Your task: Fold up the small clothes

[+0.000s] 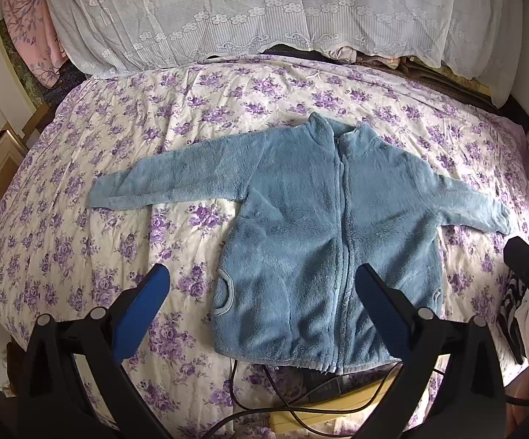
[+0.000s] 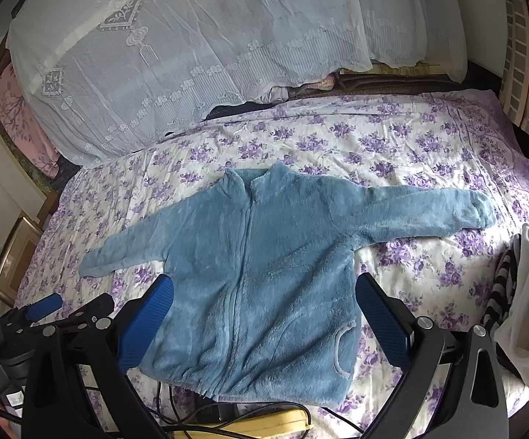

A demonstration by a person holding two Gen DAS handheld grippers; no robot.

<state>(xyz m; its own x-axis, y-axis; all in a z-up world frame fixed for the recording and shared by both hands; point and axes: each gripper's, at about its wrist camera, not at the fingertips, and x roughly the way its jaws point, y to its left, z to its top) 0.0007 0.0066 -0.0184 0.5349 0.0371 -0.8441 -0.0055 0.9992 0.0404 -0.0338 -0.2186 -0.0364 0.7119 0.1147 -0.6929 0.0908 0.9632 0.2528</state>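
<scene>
Two views, taken in turn. From the left wrist: blue fleece jacket spread flat, front up and zipped, on the floral bedspread, hem lying along the near edge of the bed, collar pointing toward the far edge under the white lace cover; both sleeves stretched out sideways, one toward the left edge, the other toward the right edge. Laid out this way, most likely, so that each sleeve can be turned in over the body without dragging the rest. Left gripper held above the near edge with its blue pads wide apart and nothing between them, framing the hem's left half and pocket, seemingly poised rather than committed. Part of the other tool visible at the right edge. Cables and a yellowish power strip hanging just below the hem. From the right wrist: same jacket centred near the bed's front edge, right gripper likewise spread, empty, its pads flanking the lower body of the garment without clear contact. Striped and white clothes heaped at the right edge, probably waiting their turn. Left tool low by the left edge, clear of the fabric. Folding not yet begun, judging by the flat, unfolded lie.
</scene>
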